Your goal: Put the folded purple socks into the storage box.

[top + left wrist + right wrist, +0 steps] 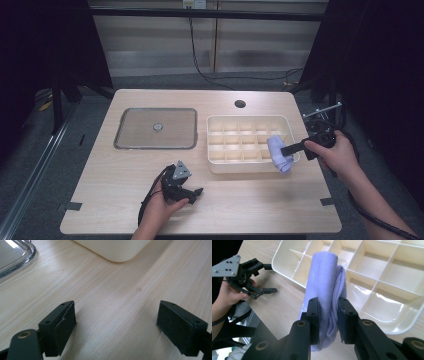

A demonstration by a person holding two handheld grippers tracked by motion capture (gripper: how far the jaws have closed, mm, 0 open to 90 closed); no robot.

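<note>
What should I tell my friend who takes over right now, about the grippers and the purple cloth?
Right gripper: shut on the rolled lilac cloth, held above the near right corner of the cream divider tray.
Left gripper: open, holding nothing, low over the wooden table.
Clear lid lies left of the tray.
Done: cloth picked up.
Left: probably set it into a compartment; all look unfilled.

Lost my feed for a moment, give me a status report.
Right gripper shut on rolled lavender cloth, over near corner of divided tray. Left gripper open, empty, low over table. Nothing in the way.
</note>
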